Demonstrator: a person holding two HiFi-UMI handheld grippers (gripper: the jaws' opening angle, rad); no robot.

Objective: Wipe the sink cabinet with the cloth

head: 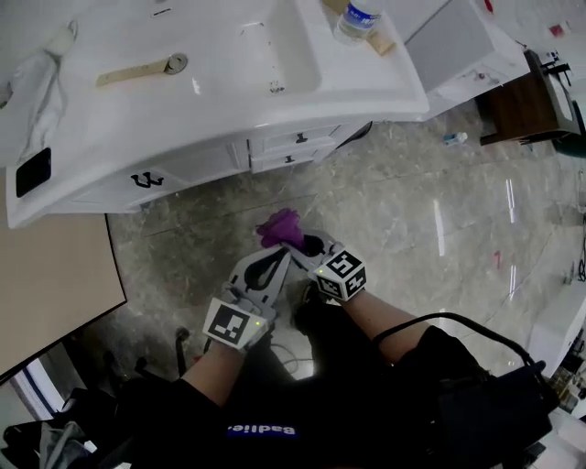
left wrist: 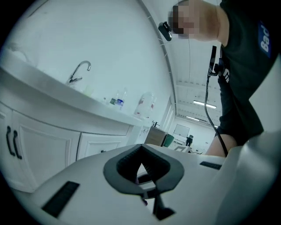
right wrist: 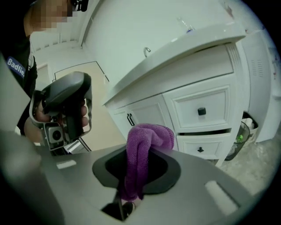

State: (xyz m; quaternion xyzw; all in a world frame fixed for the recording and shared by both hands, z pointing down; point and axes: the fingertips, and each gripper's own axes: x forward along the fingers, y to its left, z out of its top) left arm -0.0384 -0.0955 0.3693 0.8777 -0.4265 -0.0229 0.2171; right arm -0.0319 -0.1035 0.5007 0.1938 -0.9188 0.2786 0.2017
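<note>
The cloth (right wrist: 142,154), a purple one, was gripped by the right gripper (right wrist: 136,176), whose jaws were closed tight on its lower end. Its long axis ran along the jaws, and its free end was bunched and folded over, pointing at the drawers of the sink cabinet (right wrist: 202,110) without touching them. In the head view the cloth (head: 281,226) was seen only as a small purple lump ahead of the right gripper (head: 298,244), above the marbled floor (head: 412,211) and short of the sink cabinet (head: 275,147); how it was pinched could be read only in the right gripper view.

The left gripper (left wrist: 142,173) was shown with its jaws brought together, and nothing could be made out between them. Beside the right gripper in the head view, the left gripper (head: 279,255) was aimed the same way.

A faucet (left wrist: 79,72) was shown above the cabinet doors in the left gripper view. The basin top (head: 229,82) and a bottle (head: 355,18), cut off by the frame's edge, were visible only from above.
</note>
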